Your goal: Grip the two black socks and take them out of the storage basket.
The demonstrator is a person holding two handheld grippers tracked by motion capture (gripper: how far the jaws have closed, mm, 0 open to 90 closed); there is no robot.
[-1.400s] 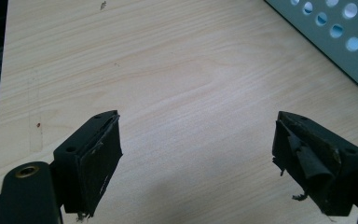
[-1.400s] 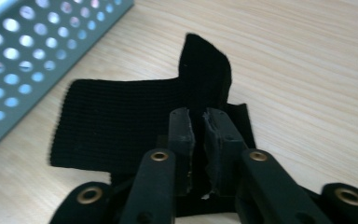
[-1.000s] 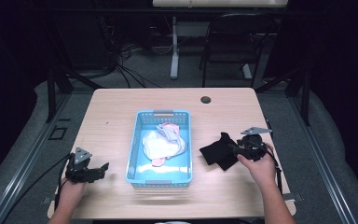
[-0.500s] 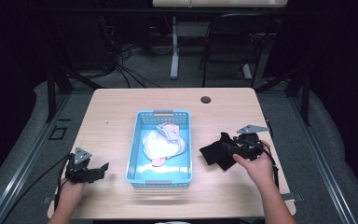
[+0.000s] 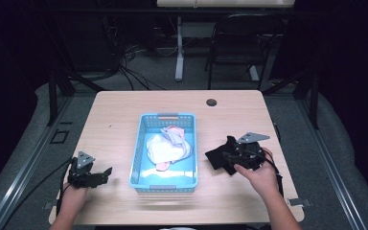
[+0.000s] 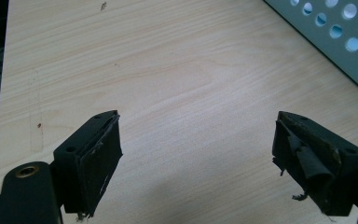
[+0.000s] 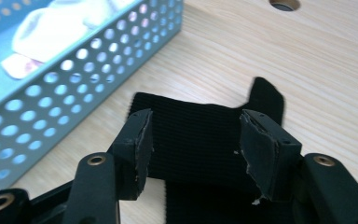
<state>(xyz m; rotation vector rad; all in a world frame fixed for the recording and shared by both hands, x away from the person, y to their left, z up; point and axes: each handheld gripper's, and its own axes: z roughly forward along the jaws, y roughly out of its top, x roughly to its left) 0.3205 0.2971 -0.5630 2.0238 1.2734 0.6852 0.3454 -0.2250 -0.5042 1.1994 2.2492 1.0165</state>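
black ribbed cloth (image 7: 200,135) lies flat on the wood surface (image 5: 124,120) just right of the blue basket (image 5: 146,179); no readable writing on it. right tongs (image 7: 193,149) just opened, released above cloth. left tongs (image 6: 196,154) released over bare surface.

Pale wooden rectangular table (image 5: 124,120); round dark grommet hole (image 5: 212,102) at 1 o'clock; black metal chair (image 5: 242,43) at 12, beyond.
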